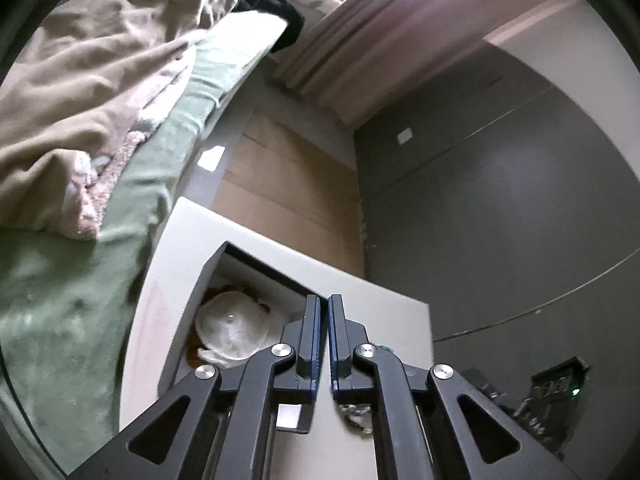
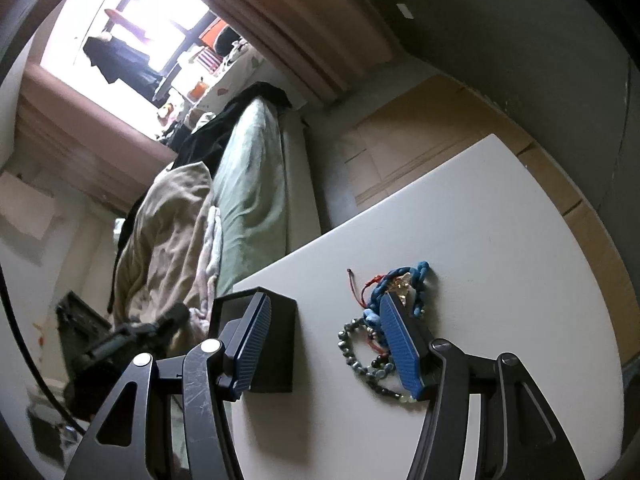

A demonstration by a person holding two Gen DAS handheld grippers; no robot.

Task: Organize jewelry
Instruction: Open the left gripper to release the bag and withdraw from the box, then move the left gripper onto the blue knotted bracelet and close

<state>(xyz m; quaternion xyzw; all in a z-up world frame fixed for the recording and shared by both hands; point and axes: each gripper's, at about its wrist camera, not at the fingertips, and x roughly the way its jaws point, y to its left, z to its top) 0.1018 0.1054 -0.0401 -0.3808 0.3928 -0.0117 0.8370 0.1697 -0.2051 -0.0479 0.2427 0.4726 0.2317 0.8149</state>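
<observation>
In the right wrist view a pile of jewelry lies on a white table (image 2: 500,216): a blue braided cord (image 2: 416,276), a red string (image 2: 360,292) and a dark bead bracelet (image 2: 360,356). A black box (image 2: 276,344) stands just left of the pile. My right gripper (image 2: 324,304) is open, its fingers on either side of the gap between box and pile, low over the table. In the left wrist view my left gripper (image 1: 324,300) is shut with nothing between the pads. It points at an open white drawer (image 1: 256,276) holding a white bundle (image 1: 232,332). A small silvery piece (image 1: 356,416) lies under its fingers.
A bed with a green sheet (image 1: 80,280) and a beige blanket (image 1: 80,100) lies left of the white table. Cardboard (image 1: 288,184) covers the floor beyond. A grey wall (image 1: 500,220) stands to the right, curtains (image 1: 380,32) at the far end.
</observation>
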